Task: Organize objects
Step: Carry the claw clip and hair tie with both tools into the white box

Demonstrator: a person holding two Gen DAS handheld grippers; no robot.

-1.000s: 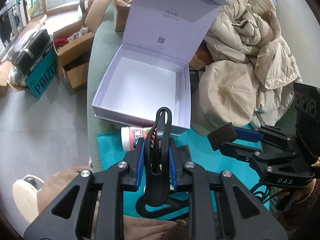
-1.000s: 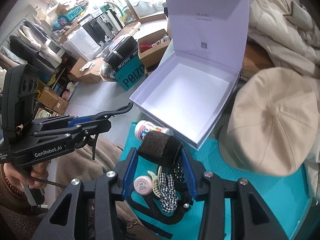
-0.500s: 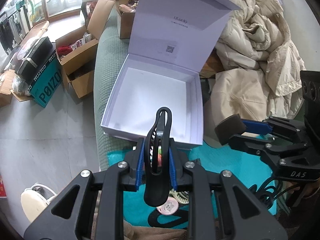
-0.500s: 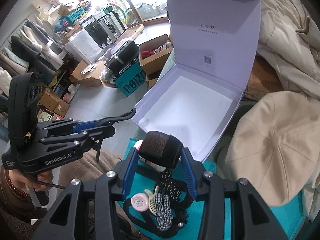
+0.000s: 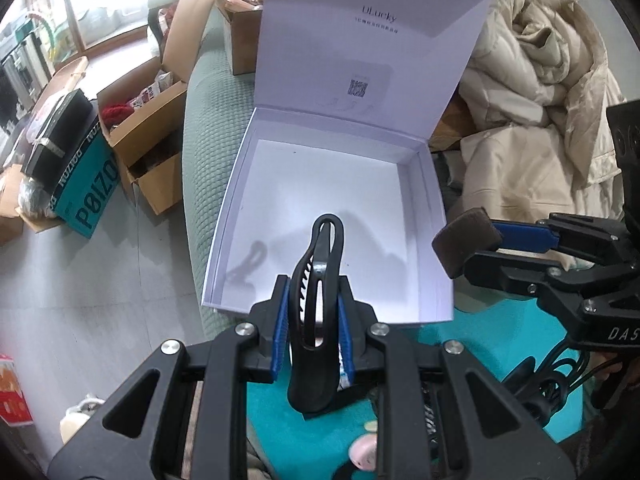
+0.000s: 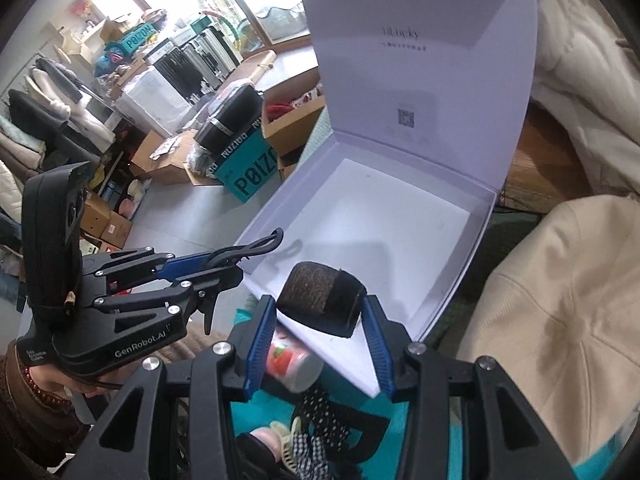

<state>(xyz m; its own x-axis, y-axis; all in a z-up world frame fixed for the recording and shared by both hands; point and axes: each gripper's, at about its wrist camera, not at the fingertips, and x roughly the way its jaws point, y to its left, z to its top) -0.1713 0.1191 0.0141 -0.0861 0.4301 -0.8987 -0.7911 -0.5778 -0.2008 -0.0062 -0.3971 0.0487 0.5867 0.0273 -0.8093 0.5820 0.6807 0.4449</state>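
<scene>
My left gripper (image 5: pixel 313 316) is clamped on a black hair clip (image 5: pixel 318 312), held over the near edge of the open white box (image 5: pixel 430 184). My right gripper (image 6: pixel 320 320) grips a brown hair roller (image 6: pixel 320 298) beside it, over the box's near corner.

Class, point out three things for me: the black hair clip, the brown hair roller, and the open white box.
black hair clip (image 5: pixel 320 304), left wrist view, on its curved body.
brown hair roller (image 6: pixel 320 300), right wrist view, on its fuzzy side.
open white box (image 5: pixel 332 184), left wrist view, on its bare floor.
</scene>
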